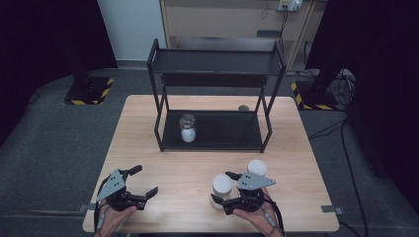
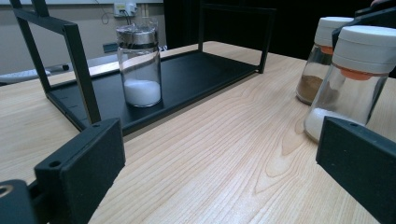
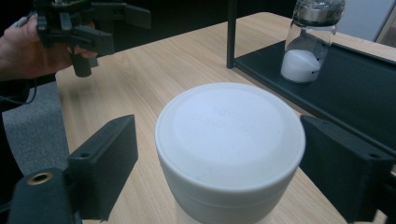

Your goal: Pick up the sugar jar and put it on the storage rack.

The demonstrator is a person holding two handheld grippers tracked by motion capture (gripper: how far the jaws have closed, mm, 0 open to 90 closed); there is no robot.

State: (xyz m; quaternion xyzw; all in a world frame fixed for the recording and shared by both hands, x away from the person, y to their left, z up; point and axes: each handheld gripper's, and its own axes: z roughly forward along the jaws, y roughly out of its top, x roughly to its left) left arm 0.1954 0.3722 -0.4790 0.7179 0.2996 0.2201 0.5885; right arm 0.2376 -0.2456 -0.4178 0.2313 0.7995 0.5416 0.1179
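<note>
High view – right gripper (image 1: 223, 192): near table edge, jaws either side of a white-capped jar (image 1: 222, 185), narrow gap on the left pad's side, no clear pinch yet.
High view – second jar (image 1: 257, 168): white cap, just beyond the right gripper, close behind the first jar.
High view – left gripper (image 1: 146, 180): well left of the right gripper, jaws spread, nothing between them, held in a hand (image 1: 114, 217) above the table (image 1: 148, 128).
High view – rack (image 1: 216, 129): black two-tier shelf ahead of both grippers; a shaker jar (image 1: 188, 128) with white powder stands on its lower tray, left part.

Left gripper view – own jaws: wide apart, bare wood between them.
Left gripper view – shaker jar (image 2: 138, 65): ahead and left of the jaws, upright on the rack's (image 2: 196, 70) lower tray, metal top, white fill at the bottom.
Left gripper view – white-capped jar (image 2: 348, 84): ahead right, just behind the right-hand jaw, orange collar, white contents; second jar (image 2: 322, 58) behind it, brown contents.

Right gripper view – white-capped jar (image 3: 229, 149): dead centre between the jaws, cap facing the camera.
Right gripper view – own jaws: half closed around the cap; left pad stands clear of it, right pad at the cap's edge – contact unclear.
Right gripper view – left gripper (image 3: 119, 25): far upper left, jaws spread.
Right gripper view – shaker jar (image 3: 309, 42): ahead right, on the rack (image 3: 355, 79).
</note>
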